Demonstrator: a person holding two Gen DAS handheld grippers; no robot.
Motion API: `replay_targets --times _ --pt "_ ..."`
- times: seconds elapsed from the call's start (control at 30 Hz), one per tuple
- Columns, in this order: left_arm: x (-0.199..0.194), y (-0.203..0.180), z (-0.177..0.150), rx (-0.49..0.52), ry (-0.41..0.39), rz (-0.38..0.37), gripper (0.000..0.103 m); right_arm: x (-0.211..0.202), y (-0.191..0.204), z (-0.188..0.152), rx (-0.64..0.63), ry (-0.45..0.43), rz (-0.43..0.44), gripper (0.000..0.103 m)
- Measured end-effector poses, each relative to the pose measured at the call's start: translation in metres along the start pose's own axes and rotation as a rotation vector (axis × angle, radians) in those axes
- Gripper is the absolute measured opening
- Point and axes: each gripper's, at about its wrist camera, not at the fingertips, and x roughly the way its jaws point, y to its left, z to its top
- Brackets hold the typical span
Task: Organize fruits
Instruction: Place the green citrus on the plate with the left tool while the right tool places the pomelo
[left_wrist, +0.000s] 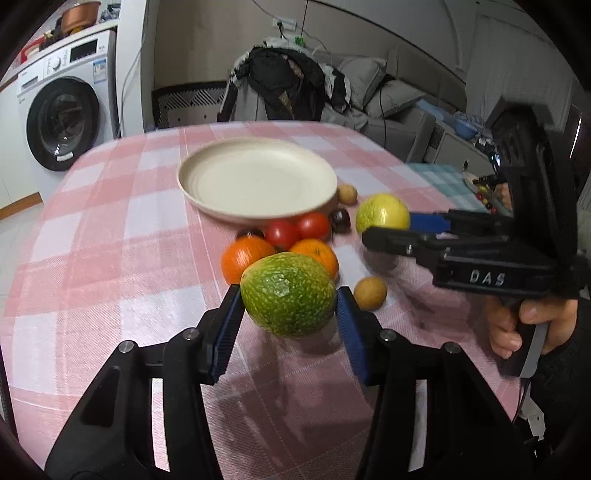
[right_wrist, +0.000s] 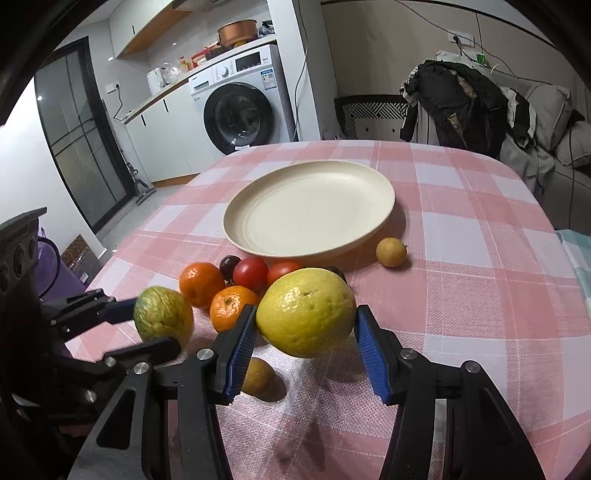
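My left gripper (left_wrist: 290, 301) is shut on a mottled green fruit (left_wrist: 288, 293) and holds it above the pink checked tablecloth; the fruit also shows in the right wrist view (right_wrist: 162, 317). My right gripper (right_wrist: 306, 323) is shut on a yellow-green fruit (right_wrist: 306, 312), also lifted; it shows in the left wrist view (left_wrist: 382, 214). An empty cream plate (left_wrist: 255, 179) (right_wrist: 310, 206) sits further back. Before it lie two oranges (right_wrist: 201, 282) (right_wrist: 232, 306), two tomatoes (right_wrist: 250, 273) (right_wrist: 282, 271), dark plums (right_wrist: 229, 266) and small tan fruits (right_wrist: 390, 252) (right_wrist: 258, 374).
The table (right_wrist: 480, 258) is round-cornered with its edge close on the left and right. A chair draped with dark jackets (right_wrist: 461, 96) stands at the far side. A washing machine (right_wrist: 240, 107) and a sofa (left_wrist: 399, 103) stand beyond.
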Motion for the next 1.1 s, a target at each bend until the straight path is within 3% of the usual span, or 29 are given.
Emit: replay_targets --times 0.37,0.73,1.1 --pt "-0.003 0.019 0.049 -0.027 -0.097 0.038 0.048 0.01 0.003 0.036 0.086 -0.049 0.078 0.055" --pt "0.051 0.046 0.082 -0.068 -0.067 0.071 0.048 0.046 -0.014 0.064 0.144 -0.022 0.052 0.055" --pt "0.092 0.057 0.087 -0.064 -0.006 0.109 0.048 0.077 -0.019 0.073 0.11 0.028 -0.021 0.055"
